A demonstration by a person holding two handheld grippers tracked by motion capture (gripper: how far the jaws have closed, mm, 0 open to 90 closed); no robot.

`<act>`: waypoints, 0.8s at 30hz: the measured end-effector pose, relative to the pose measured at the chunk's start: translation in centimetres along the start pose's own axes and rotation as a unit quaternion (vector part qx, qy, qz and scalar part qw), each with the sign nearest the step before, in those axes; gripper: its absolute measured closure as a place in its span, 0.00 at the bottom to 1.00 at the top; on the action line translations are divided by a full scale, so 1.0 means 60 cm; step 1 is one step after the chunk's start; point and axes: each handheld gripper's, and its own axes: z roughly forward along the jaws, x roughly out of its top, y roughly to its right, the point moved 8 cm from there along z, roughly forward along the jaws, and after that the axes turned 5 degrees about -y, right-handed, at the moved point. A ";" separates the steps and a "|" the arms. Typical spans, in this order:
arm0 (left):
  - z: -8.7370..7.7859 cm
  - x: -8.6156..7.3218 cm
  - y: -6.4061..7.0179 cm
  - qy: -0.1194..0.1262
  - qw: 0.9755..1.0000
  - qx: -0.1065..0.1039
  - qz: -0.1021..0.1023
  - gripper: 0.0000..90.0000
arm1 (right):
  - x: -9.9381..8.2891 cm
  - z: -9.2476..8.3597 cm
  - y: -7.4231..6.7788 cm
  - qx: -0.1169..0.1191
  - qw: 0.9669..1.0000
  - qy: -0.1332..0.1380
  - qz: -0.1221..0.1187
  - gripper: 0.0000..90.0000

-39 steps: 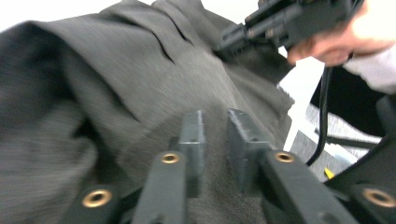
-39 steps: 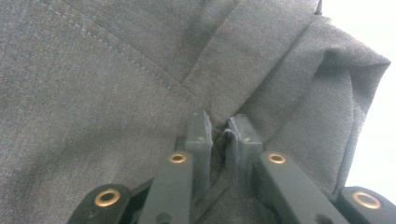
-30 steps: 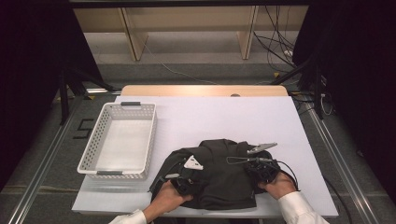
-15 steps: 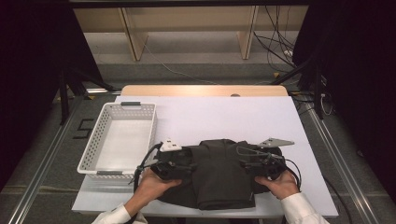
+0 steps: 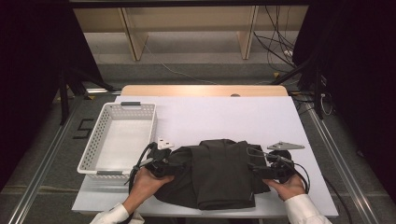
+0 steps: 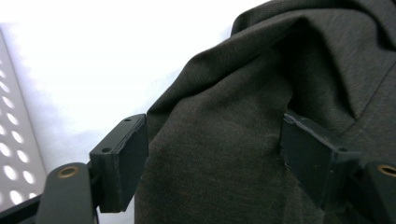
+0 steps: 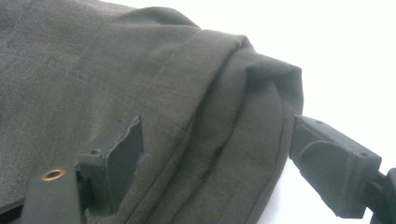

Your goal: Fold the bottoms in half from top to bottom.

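White surface [image 5: 224,116] wide. Dark folded garment [image 5: 219,175] lies at near edge, right of white basket [image 5: 119,137]. Left tool [image 5: 173,164], right tool [image 5: 254,169]: jaws just opened, straddling garment's side folds, not gripping.

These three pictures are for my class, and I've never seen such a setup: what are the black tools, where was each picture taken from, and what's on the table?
A person sits at a white table holding a tool in each hand: the left hand-held gripper and the right hand-held gripper. One camera looks down from above; the others ride on each gripper, looking along its black jaws. A folded dark garment lies between the grippers, beside an empty white basket. Both grippers' jaws have just been opening: they straddle the cloth's edges without clamping it.
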 end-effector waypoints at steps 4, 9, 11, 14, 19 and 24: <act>0.014 -0.014 -0.002 -0.026 1.000 -0.007 -0.001 0.29 | -0.003 0.004 -0.003 0.004 1.000 -0.006 -0.005 0.21; 0.023 -0.024 0.005 -0.051 0.998 -0.027 -0.008 0.26 | -0.004 0.006 -0.006 0.006 1.000 -0.011 -0.009 0.21; 0.028 -0.032 0.006 -0.075 0.996 -0.037 -0.011 0.22 | -0.005 0.008 -0.005 0.005 1.000 -0.013 -0.009 0.21; 0.038 -0.050 0.006 -0.103 0.994 -0.040 -0.012 0.20 | -0.008 0.011 -0.001 0.003 1.000 -0.017 -0.007 0.21; 0.040 -0.056 0.009 -0.118 0.992 -0.042 -0.005 0.19 | -0.011 0.014 0.004 0.000 1.000 -0.023 0.001 0.21; 0.037 -0.063 0.020 -0.137 0.987 -0.081 -0.010 0.24 | -0.016 0.017 0.005 0.003 0.999 -0.035 0.006 0.20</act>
